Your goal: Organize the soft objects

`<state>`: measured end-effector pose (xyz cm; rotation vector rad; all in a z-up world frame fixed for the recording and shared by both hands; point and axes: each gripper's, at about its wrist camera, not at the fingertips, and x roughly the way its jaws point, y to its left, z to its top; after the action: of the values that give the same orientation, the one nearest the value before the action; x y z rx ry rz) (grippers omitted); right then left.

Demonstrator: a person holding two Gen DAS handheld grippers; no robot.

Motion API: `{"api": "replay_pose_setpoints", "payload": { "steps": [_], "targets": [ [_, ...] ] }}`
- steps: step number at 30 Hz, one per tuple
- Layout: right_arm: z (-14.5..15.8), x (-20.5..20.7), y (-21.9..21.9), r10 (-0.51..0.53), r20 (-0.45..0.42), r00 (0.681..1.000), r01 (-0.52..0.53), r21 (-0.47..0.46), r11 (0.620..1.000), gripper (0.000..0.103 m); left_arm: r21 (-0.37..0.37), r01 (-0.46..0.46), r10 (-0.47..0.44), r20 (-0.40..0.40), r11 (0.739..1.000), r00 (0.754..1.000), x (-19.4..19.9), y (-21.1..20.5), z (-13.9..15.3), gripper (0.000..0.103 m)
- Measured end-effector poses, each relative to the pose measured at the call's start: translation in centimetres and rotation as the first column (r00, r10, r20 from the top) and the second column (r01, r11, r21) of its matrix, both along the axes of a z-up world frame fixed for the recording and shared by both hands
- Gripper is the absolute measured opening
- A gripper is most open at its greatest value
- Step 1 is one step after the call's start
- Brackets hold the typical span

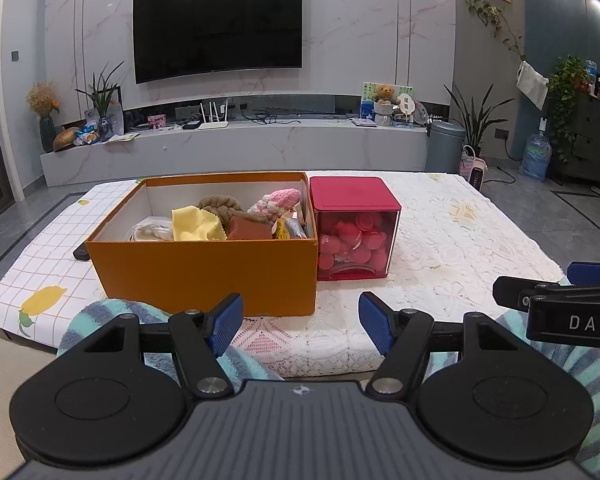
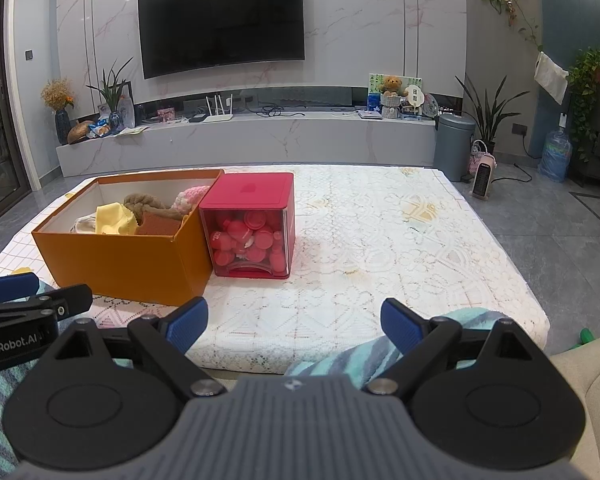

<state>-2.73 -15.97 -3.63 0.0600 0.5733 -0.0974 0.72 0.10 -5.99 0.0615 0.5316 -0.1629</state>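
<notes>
Matt cardboard is seen in the open orange rectangular box [image 1: 204, 276], holding a yellow pinked-edge cloth [image 1: 196, 226] and pink knitted yarn [image 1: 282, 198]. Glossy plastic forms the red cube container with a clear front [image 1: 356, 236]. A white lace cloth [image 2: 400, 248] covers the desk.

Home living room: wall-mounted television [image 1: 218, 28], marble media console [image 1: 236, 148].

The orange box's [image 1: 204, 272] front wall is hiding the lower parts of its soft contents. The box is covering most of a dark object [image 1: 81, 253] behind its left corner, leaving it unidentifiable.
</notes>
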Motion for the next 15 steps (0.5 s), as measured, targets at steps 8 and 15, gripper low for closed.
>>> {"api": "replay_pose_setpoints", "payload": {
  "steps": [8,15],
  "targets": [
    [0.01,0.01,0.07,0.000,0.000,1.000,0.000,-0.001,1.000,0.092,-0.002,-0.003,0.003,-0.005,1.000,1.000,0.13,0.26,0.01,0.078],
    [0.02,0.03,0.10,0.002,0.000,1.000,-0.002,-0.003,1.000,0.092,0.008,0.008,-0.008,0.002,1.000,1.000,0.19,0.42,0.18,0.078]
  ]
}}
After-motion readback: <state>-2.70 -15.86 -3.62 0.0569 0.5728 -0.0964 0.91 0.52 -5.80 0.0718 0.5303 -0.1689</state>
